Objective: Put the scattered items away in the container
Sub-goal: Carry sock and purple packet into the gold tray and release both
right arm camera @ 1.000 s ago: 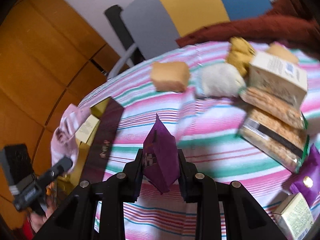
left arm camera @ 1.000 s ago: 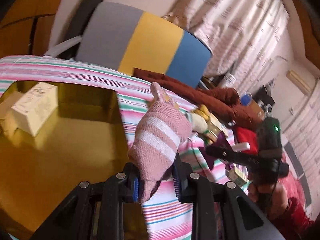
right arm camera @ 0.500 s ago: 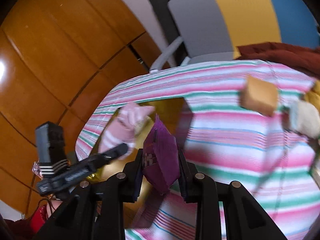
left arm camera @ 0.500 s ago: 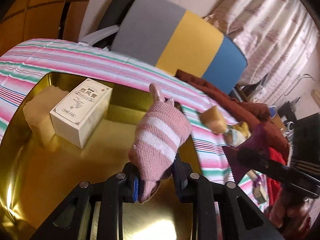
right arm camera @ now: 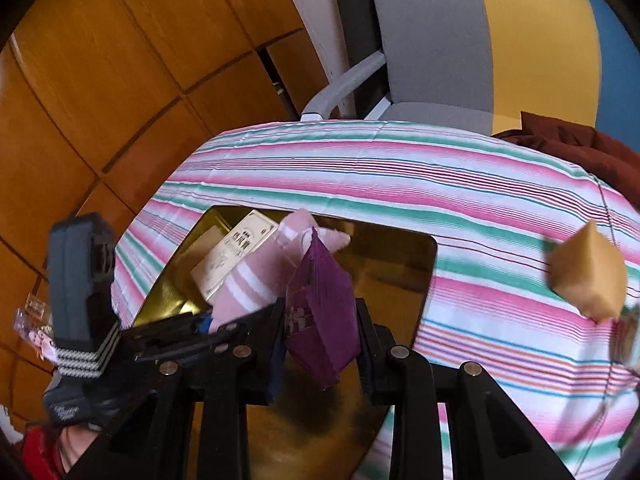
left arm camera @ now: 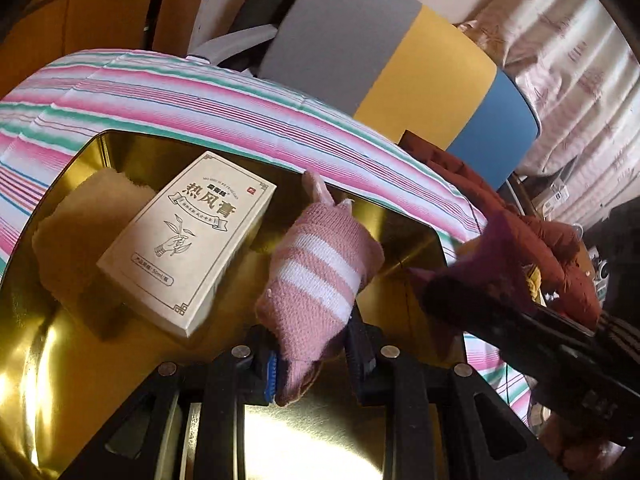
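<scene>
My left gripper [left arm camera: 314,364] is shut on a pink sock with white stripes [left arm camera: 320,272] and holds it over the gold tin [left arm camera: 60,340]. Inside the tin lie a cream box with printed characters [left arm camera: 188,240] and a pale yellow sponge-like block [left arm camera: 76,232]. My right gripper [right arm camera: 322,348] is shut on a purple packet [right arm camera: 320,312], also above the tin [right arm camera: 400,264]. In the right wrist view the pink sock [right arm camera: 256,276] and the left gripper [right arm camera: 192,332] sit just to the left of the packet. The purple packet [left arm camera: 496,248] shows blurred at the right of the left wrist view.
The tin rests on a table with a pink, green and white striped cloth [right arm camera: 400,176]. A tan wrapped item [right arm camera: 588,272] lies on the cloth to the right. Behind the table stand a grey, yellow and blue chair [left arm camera: 384,52] and a dark red garment [left arm camera: 532,232].
Both grippers have swung left with their loads, from over the striped cloth to above the gold tin. The right gripper has closed in beside the left one.
</scene>
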`<state>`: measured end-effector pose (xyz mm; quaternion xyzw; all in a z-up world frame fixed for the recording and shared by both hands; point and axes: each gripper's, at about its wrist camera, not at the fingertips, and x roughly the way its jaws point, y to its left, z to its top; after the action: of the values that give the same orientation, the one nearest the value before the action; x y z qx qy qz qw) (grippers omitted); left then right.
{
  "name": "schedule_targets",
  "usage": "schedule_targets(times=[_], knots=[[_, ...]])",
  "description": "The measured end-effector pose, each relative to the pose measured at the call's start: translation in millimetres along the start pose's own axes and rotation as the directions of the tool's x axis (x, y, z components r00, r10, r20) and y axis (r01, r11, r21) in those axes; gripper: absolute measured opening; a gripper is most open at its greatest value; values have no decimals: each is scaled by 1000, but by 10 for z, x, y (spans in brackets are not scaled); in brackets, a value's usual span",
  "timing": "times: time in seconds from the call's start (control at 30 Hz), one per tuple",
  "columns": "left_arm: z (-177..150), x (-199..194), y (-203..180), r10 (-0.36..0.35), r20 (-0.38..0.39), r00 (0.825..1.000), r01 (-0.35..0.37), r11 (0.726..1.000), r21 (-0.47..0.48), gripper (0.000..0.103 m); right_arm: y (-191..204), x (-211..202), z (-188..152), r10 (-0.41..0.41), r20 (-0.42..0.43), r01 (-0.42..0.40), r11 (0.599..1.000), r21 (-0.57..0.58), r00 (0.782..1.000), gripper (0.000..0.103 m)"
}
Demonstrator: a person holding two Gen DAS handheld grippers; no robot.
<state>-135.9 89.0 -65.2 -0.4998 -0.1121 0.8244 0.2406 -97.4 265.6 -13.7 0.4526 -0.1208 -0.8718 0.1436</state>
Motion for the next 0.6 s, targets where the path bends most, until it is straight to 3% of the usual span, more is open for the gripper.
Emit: schedule_targets(times=[0.1, 0.17, 0.2, 0.23, 0.27, 0.3, 0.37, 0.47, 0.6], knots=[[10, -9, -2, -4, 5, 1000, 4, 1000, -8, 28, -7, 113, 69, -8, -8, 8, 1000, 16, 1000, 30], [26, 9, 4, 3, -7, 1000, -3, 1000, -23, 34, -8, 196, 109, -16, -17, 17, 1000, 26, 1000, 33], [39, 28, 27, -5, -21, 1000, 4, 999, -42, 42, -27, 233, 135, -20, -19, 21, 999, 31, 1000, 33], [49, 42, 51, -11, -33, 999, 9, 998, -63, 49, -36, 261, 146, -22, -23, 23, 999, 40, 999, 37], [42, 52, 88, -19, -49, 999, 14, 995, -98, 51, -55, 280, 153, -15, -25, 16, 998, 55, 1000, 47], [30, 46, 120, -32, -55, 998, 24, 991, -129, 54, -62, 275, 157, -9, -19, 10, 998, 67, 1000, 49], [-6, 15, 171, -57, -59, 997, 46, 982, -181, 56, -92, 201, 152, 6, 7, -7, 995, 96, 1000, 56], [-79, -67, 197, -74, -42, 996, 64, 975, -214, 57, -92, 40, 105, 28, 48, -32, 994, 105, 998, 59], [-201, -230, 128, -44, 9, 999, 45, 982, -186, 57, -72, -172, 1, 27, 91, -36, 994, 104, 995, 64]])
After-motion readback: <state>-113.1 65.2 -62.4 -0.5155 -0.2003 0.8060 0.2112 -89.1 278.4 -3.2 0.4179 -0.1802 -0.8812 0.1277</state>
